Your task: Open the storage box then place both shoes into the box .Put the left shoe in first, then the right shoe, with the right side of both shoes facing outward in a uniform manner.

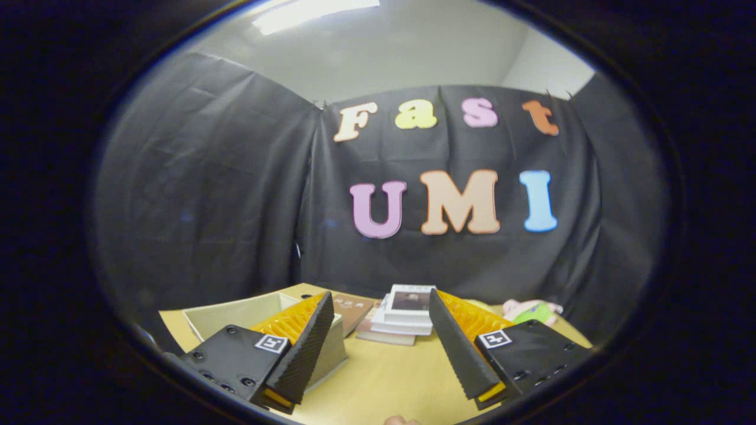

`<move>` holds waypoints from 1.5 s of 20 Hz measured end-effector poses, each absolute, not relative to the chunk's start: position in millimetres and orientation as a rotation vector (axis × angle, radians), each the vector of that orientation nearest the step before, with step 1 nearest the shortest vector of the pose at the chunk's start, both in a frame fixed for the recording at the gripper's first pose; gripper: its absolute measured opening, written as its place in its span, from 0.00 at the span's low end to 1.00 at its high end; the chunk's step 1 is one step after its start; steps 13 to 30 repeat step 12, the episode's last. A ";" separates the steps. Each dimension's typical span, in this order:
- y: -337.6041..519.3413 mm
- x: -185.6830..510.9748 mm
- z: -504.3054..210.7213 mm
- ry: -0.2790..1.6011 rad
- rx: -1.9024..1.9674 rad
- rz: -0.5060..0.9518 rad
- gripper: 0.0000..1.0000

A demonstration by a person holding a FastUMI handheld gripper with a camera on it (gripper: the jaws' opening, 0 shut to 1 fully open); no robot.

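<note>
Sitting open on the desk, the storage box lies partly behind the left finger of the tool, which is spread wide, grasping nothing. Books are stacked just ahead between the fingers; a soft toy lies beyond the right finger.

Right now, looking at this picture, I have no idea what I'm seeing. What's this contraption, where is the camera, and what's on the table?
The camera rides on a hand-held gripper and looks forward along its two black-and-orange fingers, which stand apart, open, holding nothing. Below them is a tan table. Behind one finger sits a beige box, seemingly open on top. Beyond the fingers lies a stack of books, and off to the side a small pink-and-green soft toy. No shoes are visible here.
</note>
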State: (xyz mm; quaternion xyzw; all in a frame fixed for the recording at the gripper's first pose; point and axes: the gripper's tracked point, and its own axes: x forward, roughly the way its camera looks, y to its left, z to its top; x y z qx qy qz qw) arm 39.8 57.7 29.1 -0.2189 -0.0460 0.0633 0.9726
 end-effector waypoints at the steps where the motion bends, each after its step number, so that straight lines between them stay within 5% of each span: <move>1: 56.7 32.4 28.0 -0.115 -0.483 0.119 1.00; 30: 46.0 1.8 26.3 -0.117 -0.392 0.045 1.00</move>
